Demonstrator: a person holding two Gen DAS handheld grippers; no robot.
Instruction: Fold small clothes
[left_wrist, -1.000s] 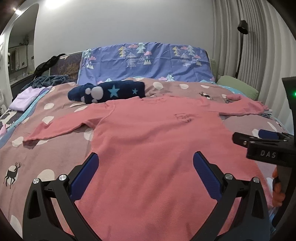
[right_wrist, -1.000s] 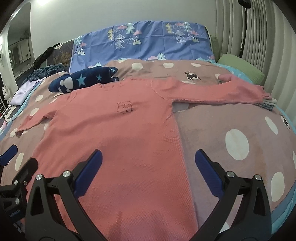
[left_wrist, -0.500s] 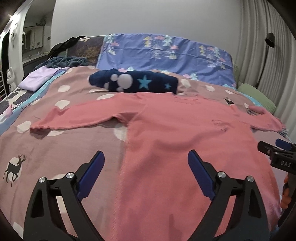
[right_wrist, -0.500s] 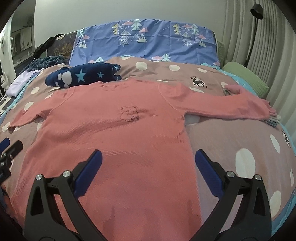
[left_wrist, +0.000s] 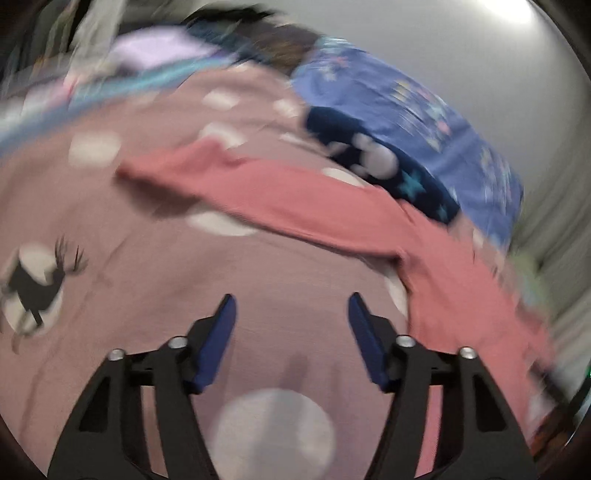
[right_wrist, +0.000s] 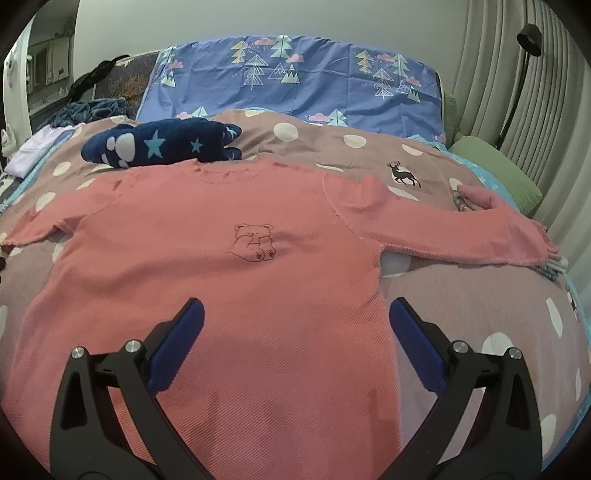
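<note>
A pink long-sleeved shirt (right_wrist: 229, 258) with a small bear drawing lies flat, face up, on the bed, both sleeves spread out. My right gripper (right_wrist: 295, 314) is open and empty, hovering over the shirt's lower body. In the blurred left wrist view, my left gripper (left_wrist: 291, 310) is open and empty above the bare bedspread, short of the shirt's left sleeve (left_wrist: 258, 199). The shirt's body runs off to the right there.
A mauve dotted bedspread (right_wrist: 480, 295) covers the bed. A folded navy star-print garment (right_wrist: 162, 147) lies behind the collar. A blue tree-print pillow (right_wrist: 295, 81) stands at the headboard, a green pillow (right_wrist: 495, 173) at right, lilac cloth (right_wrist: 37, 151) at far left.
My left gripper has swung quickly left off the shirt's body toward the left sleeve; its view is blurred. My right gripper has shifted slightly, staying over the shirt's lower body.
</note>
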